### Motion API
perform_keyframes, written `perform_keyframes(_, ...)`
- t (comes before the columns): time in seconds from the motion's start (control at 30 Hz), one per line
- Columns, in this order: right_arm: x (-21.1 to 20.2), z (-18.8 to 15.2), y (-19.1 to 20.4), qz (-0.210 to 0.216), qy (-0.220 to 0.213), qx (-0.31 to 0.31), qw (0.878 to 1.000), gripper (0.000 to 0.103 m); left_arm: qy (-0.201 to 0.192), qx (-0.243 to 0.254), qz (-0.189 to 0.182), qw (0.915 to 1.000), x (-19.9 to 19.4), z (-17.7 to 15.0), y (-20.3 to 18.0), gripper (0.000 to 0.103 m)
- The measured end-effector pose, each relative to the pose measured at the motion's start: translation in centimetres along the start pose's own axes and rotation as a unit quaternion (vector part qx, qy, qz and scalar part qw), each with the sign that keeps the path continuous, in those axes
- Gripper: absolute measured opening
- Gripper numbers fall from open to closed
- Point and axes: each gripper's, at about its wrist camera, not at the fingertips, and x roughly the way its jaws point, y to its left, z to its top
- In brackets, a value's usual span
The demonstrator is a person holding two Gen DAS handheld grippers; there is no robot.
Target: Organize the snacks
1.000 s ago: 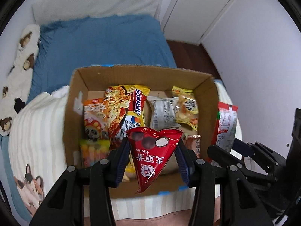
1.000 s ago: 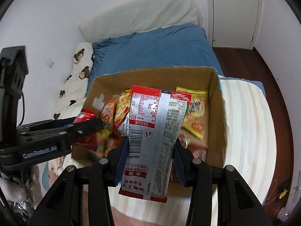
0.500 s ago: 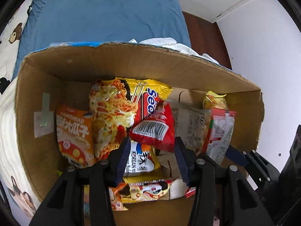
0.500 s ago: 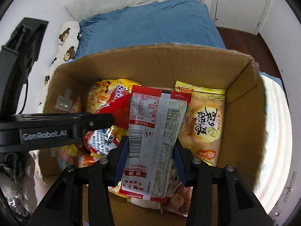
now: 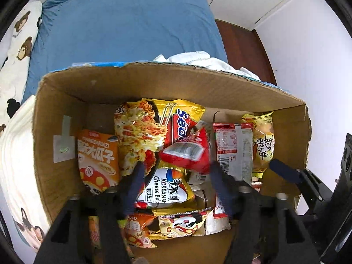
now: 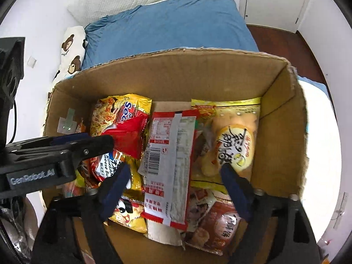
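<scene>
Blue bedding [image 5: 123, 22] backs a cardboard box [image 5: 154, 83] of snacks in the left wrist view; left gripper [image 5: 177, 181] spread wide, empty, red packet [image 5: 187, 154] lying loose at 12 o'clock. Right wrist view: right gripper [image 6: 176, 189] gaping, empty, over a red-and-white packet [image 6: 169, 165]; yellow cracker bag [image 6: 233, 140] at 2 o'clock.

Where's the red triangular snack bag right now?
The red triangular bag lies inside the cardboard box, on the yellow noodle packet, left of the red-and-white packet, just ahead of the open left gripper.
</scene>
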Motion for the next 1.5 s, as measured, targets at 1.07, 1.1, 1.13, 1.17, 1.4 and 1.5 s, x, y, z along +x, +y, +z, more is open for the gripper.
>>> perform_keyframes(1.07,-10.5,-7.9,-0.1,-0.054,-0.074,-0.005,0.996,0.1,-0.13,0.027,0.073,0.9885,-9.3,-9.5,-1.5,0.102)
perform_keyframes(1.1,-11.3,-8.5,0.0,-0.055,-0.083,-0.008,0.995,0.1,-0.139,0.03,0.075,0.9869,-9.9,-10.1,-1.8,0.102)
perform_keyframes(1.13,-12.2,-9.3,0.1,-0.055,-0.092,-0.01,0.994,0.1,-0.152,0.033,0.078,0.9847,-10.7,-11.1,-2.1,0.102)
perform_keyframes(1.17,-13.2,-10.2,0.3,-0.053,-0.102,-0.012,0.993,0.1,-0.163,0.035,0.078,0.9829,-11.5,-12.0,-2.3,0.102)
perform_keyframes(1.4,-18.9,-16.0,1.4,-0.044,-0.161,-0.021,0.986,0.1,-0.223,0.047,0.078,0.9704,-16.0,-18.6,-3.8,0.102)
perform_keyframes(1.5,-21.1,-18.8,2.1,-0.047,-0.185,-0.026,0.981,0.1,-0.239,0.047,0.074,0.9672,-17.3,-21.2,-4.1,0.102)
